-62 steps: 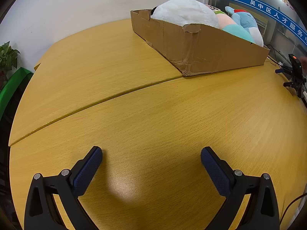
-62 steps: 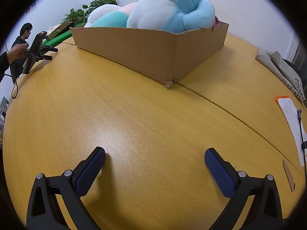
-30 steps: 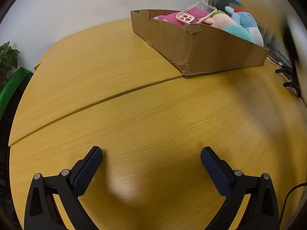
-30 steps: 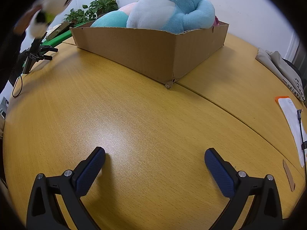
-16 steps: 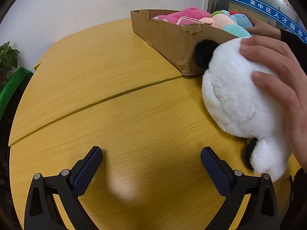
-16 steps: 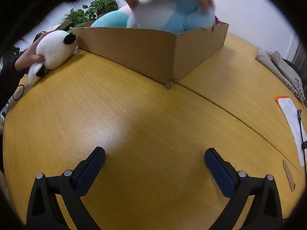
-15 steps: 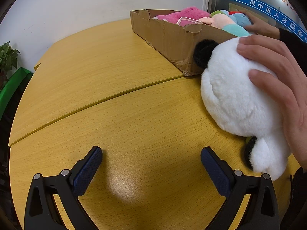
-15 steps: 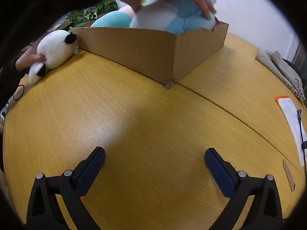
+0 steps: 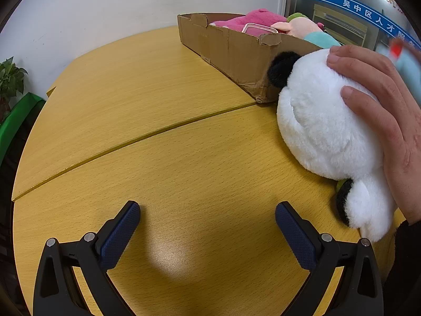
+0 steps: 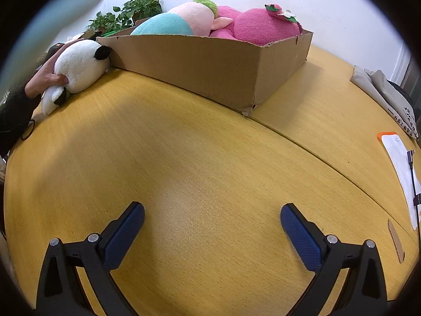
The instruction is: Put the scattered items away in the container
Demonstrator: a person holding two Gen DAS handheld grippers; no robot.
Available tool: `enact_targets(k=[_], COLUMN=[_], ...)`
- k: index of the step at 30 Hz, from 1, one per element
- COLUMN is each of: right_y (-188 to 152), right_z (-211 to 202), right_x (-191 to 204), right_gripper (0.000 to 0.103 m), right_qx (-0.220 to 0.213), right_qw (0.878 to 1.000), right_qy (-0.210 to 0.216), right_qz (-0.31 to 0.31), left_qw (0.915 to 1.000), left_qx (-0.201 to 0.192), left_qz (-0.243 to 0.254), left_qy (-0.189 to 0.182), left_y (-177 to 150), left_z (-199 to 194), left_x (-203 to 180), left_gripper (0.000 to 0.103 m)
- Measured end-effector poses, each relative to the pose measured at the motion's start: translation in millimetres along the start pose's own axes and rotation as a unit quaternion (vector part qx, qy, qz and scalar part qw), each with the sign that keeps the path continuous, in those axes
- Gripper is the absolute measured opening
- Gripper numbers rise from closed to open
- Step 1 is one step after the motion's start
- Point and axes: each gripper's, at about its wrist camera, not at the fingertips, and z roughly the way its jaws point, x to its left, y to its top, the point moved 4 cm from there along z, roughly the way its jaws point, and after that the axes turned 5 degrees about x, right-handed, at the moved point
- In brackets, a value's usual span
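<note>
A white-and-black panda plush (image 9: 323,131) (image 10: 79,65) lies on the wooden table against the end of a cardboard box (image 9: 236,50) (image 10: 210,65), with a person's hand (image 9: 389,110) (image 10: 44,77) resting on it. The box holds a pink plush (image 10: 263,23) (image 9: 244,21), a teal-and-peach plush (image 10: 179,21) and a clear phone case (image 9: 255,27). A blurred light-blue plush (image 10: 58,8) (image 9: 410,68) is in the air near the lens. My left gripper (image 9: 208,218) is open over bare table, left of the panda. My right gripper (image 10: 212,218) is open, well short of the box.
Potted plants (image 10: 126,13) (image 9: 9,79) stand beyond the table. A folded grey cloth (image 10: 384,97), a white paper with an orange edge (image 10: 397,155) and a small brown tag (image 10: 394,239) lie at the right of the table. A seam (image 9: 131,142) crosses the tabletop.
A hand has taken the panda plush out of the box and set it on the table. Another hand has lifted the light-blue plush out of the box. Both grippers have stayed still.
</note>
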Motion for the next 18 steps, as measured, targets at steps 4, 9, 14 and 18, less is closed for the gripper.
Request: enact_targets(k=[4,9,14,18], right_y=[0.4,-0.1,0.1,0.4], right_z=[0.1,-0.2,-0.4,-0.3], right_x=[-0.1,-0.4,-0.6,-0.9], right_gripper=[0.103,0.103,0.103,0.103], right_qx=[0.000,0.000,0.000,0.000], right_qw=[1.000,1.000,1.000,1.000], right_qy=[0.000,0.000,0.000,0.000], right_qz=[0.000,0.000,-0.001,0.000], left_qw=[1.0000,1.0000,1.0000,1.0000], left_qx=[0.000,0.000,0.000,0.000], left_qz=[-0.003,-0.005,-0.005,-0.005], left_qy=[0.002,0.004,0.004,0.004], left_y=[0.0,0.0,0.0,0.1], left_z=[-0.1,-0.1,-0.1,-0.1], left_x=[-0.4,-1.1,-1.2,-1.0], left_gripper=[0.103,0.103,0.103,0.103])
